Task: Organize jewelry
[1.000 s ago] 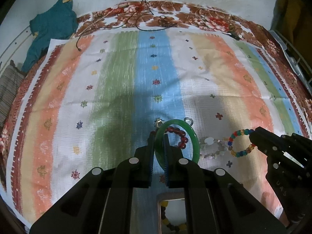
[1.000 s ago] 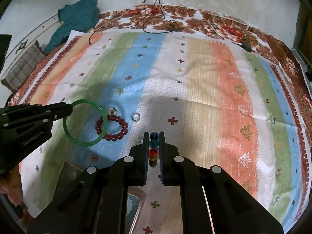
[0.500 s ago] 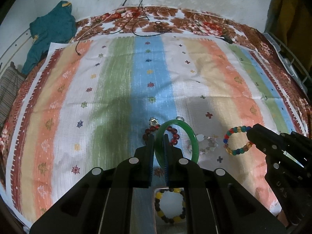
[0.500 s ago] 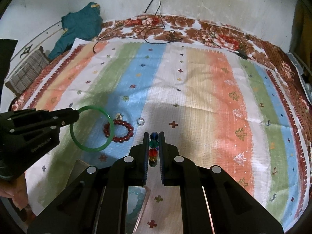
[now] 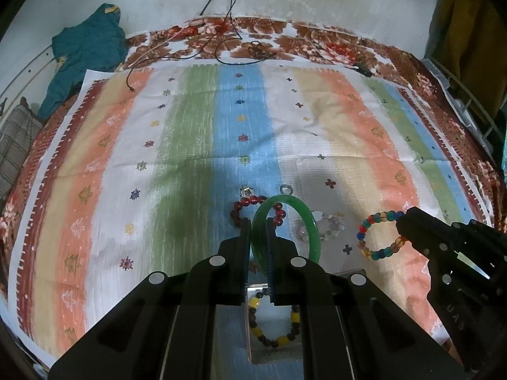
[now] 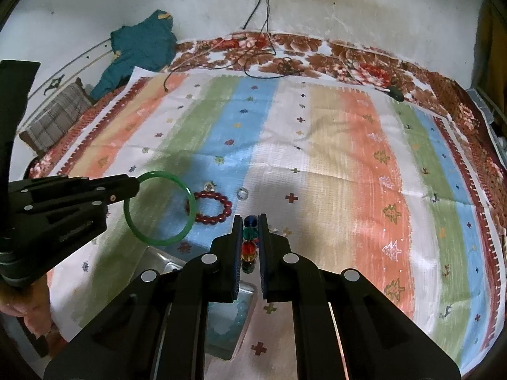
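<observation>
Left gripper [image 5: 259, 231] clamped on a green bangle [image 5: 312, 221] held above the striped cloth [image 5: 190, 145], right gripper [image 6: 252, 237] clamped on a multicoloured bead bracelet [image 5: 378, 236], red bead bracelet [image 6: 218, 207] lying on the blue stripe nearer the cloth's front edge, yellow-and-dark bead bracelet [image 5: 274, 326] in a clear tray [image 5: 250, 342] at that edge.
</observation>
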`<state>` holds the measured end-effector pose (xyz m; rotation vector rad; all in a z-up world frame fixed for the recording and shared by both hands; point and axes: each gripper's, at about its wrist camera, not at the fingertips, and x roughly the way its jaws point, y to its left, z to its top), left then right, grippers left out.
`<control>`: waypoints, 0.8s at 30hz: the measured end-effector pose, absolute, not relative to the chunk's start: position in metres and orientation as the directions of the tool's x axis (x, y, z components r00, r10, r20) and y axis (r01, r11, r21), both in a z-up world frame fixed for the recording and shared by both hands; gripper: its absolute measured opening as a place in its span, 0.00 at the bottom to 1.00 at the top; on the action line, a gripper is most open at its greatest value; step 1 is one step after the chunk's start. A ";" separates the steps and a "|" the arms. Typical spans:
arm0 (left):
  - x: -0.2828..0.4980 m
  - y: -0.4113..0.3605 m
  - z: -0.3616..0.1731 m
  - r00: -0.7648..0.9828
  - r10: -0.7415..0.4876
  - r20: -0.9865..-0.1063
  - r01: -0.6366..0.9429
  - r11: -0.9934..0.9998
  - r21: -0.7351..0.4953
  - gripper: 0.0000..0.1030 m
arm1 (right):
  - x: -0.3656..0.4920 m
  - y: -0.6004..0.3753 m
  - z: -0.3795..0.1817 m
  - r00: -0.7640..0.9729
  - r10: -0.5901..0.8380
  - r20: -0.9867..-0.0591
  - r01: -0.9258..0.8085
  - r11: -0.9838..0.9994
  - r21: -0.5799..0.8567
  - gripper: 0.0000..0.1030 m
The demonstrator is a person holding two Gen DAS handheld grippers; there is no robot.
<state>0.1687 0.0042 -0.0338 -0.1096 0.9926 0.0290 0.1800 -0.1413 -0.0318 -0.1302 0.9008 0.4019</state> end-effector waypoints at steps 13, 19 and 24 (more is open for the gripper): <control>0.143 0.001 -0.025 0.563 -0.043 -0.826 -0.062 0.994 -0.094 0.08 | 0.155 -0.146 -0.031 0.549 0.289 -0.784 -0.394 0.917 0.062 0.10; 0.131 -0.002 -0.023 0.569 -0.038 -0.821 -0.059 0.995 -0.086 0.08 | 0.140 -0.145 -0.029 0.552 0.295 -0.780 -0.408 0.911 0.056 0.10; 0.125 -0.003 -0.022 0.570 -0.041 -0.821 -0.056 0.995 -0.088 0.08 | 0.129 -0.143 -0.027 0.556 0.311 -0.771 -0.424 0.904 0.059 0.10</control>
